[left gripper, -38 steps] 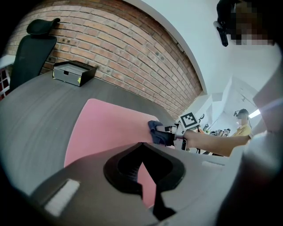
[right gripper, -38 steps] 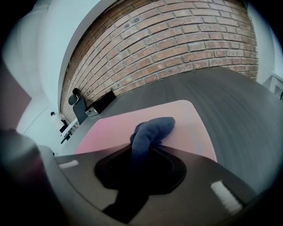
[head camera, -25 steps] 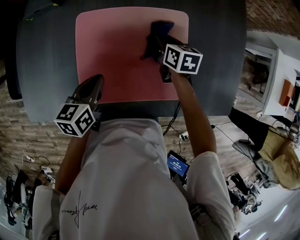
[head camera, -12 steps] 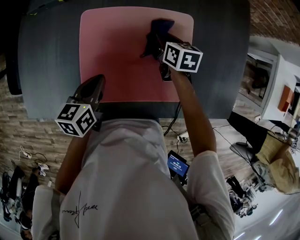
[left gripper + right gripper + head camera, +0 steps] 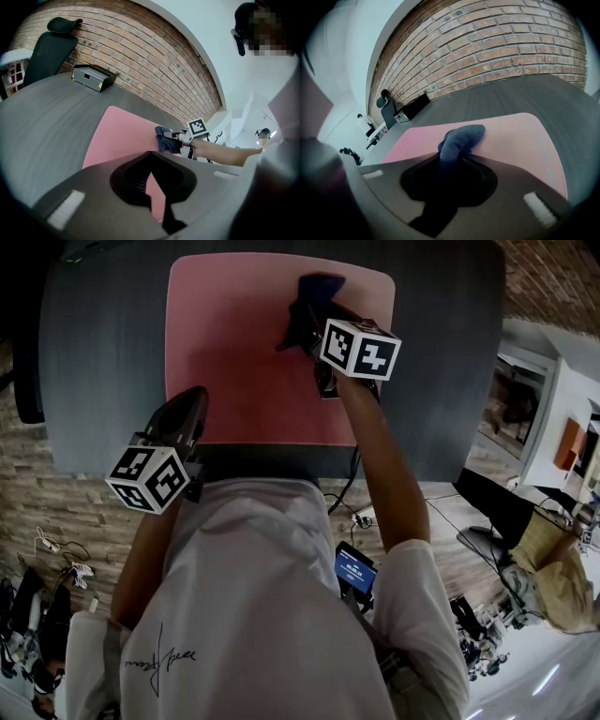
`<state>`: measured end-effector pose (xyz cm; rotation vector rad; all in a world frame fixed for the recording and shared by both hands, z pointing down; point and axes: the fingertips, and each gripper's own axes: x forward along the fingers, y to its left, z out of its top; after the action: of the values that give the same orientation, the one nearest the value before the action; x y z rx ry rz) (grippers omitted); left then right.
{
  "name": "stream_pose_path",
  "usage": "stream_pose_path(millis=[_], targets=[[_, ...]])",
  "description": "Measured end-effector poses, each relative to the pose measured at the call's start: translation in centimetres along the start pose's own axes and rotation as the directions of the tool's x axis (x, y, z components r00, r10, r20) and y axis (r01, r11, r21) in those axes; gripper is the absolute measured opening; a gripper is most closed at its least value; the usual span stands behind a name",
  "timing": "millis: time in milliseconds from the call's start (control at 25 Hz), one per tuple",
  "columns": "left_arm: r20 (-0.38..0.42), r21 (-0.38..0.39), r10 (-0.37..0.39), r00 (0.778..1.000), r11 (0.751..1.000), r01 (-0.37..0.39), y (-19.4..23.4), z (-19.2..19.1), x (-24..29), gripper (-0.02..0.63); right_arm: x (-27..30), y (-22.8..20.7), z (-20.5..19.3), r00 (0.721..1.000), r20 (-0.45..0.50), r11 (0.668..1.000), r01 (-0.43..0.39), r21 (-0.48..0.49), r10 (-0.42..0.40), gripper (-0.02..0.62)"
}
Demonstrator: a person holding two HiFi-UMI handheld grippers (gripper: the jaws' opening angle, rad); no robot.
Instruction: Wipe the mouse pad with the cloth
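View from above and along each pair of jaws. A pink mouse pad [image 5: 234,343] lies flat on the dark grey table [image 5: 94,352], reaching from near its far edge to near its near edge. The right gripper [image 5: 307,329] is held over the pad's far right part, its forearm stretched out across the table's near edge. Its jaws are closed on a dark blue cloth [image 5: 309,304]. The cloth is bunched, and its free end spills forward past the jaw tips onto the pad, close to the pad's far right corner. The left gripper [image 5: 190,401] is held low over the pad's near left corner, well apart from the cloth. Its jaws meet at the tips with nothing between them. A black box [image 5: 91,77] sits near the far edge of the table; its contents cannot be made out.
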<state>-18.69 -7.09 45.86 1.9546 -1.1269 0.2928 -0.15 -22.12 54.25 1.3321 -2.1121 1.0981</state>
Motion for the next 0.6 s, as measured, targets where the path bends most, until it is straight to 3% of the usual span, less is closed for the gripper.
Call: stream_pose_path(millis=[600], targets=[[-0.002, -0.009, 0.019, 1.000, 1.000, -0.019, 1.6, -0.3, -1.4, 0.008, 2.5, 3.3, 0.7, 1.000, -0.002, 1.000, -0.020, -0.021, 0.020, 0.078]])
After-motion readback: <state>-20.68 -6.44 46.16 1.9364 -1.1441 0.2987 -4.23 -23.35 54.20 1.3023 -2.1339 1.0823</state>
